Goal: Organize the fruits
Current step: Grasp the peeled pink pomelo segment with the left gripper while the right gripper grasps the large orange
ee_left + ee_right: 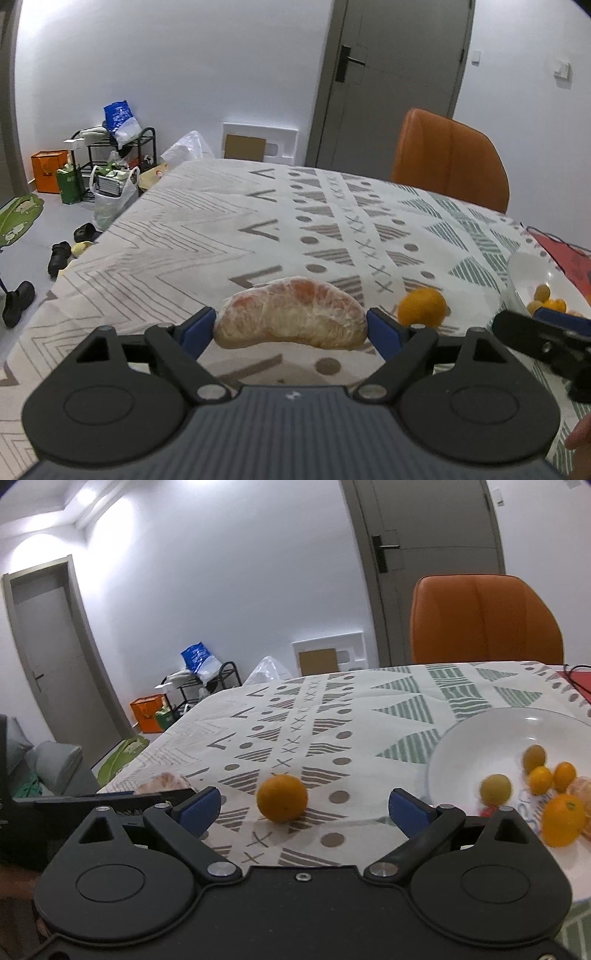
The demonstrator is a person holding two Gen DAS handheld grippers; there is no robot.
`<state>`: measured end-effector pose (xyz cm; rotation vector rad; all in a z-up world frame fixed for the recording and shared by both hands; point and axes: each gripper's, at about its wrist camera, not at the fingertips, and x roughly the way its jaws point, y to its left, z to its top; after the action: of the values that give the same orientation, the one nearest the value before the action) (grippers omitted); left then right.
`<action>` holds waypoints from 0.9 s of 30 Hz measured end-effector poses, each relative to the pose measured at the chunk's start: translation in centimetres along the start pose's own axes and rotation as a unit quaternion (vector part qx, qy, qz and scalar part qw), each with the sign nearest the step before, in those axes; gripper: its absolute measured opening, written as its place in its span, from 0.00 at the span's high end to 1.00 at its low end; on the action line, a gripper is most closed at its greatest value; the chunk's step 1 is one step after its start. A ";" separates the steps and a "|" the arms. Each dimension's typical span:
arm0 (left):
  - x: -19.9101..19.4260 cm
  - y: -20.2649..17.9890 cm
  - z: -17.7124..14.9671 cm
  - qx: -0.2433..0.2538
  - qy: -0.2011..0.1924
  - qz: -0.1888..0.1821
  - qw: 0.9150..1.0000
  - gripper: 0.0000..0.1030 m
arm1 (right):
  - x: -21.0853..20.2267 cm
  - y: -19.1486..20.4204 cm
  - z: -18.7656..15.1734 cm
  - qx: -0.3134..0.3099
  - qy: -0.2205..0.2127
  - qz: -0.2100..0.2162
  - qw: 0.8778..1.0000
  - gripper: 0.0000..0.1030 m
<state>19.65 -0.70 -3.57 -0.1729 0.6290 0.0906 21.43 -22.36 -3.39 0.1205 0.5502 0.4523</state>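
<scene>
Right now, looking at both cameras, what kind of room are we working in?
Probably the dining area of a lived-in home: a table under a patterned cloth, an orange padded chair pulled up to it, and a black shoe rack with shopping bags and shoes on the floor by a grey interior door.

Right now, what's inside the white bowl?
The white bowl holds several small yellow-orange round fruits, one larger orange and a peeled citrus piece behind it. The right gripper body covers the bowl's near edge, so anything there is hidden.
</scene>
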 end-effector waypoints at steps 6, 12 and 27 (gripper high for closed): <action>-0.2 1.6 0.5 -0.016 -0.007 0.012 1.000 0.16 | 2.0 1.1 0.7 -0.018 0.017 0.005 1.000 0.07; -0.2 2.9 0.8 -0.027 -0.009 0.021 0.999 0.16 | 4.4 1.8 1.2 -0.031 0.036 -0.006 0.999 0.09; -0.4 3.1 0.8 -0.028 -0.011 0.019 0.999 0.16 | 5.4 2.5 0.2 -0.061 0.045 -0.019 0.997 0.61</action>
<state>19.32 2.50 -3.11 -0.2131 0.6087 0.1469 24.65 -17.72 -5.26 -0.0264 0.6100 0.4553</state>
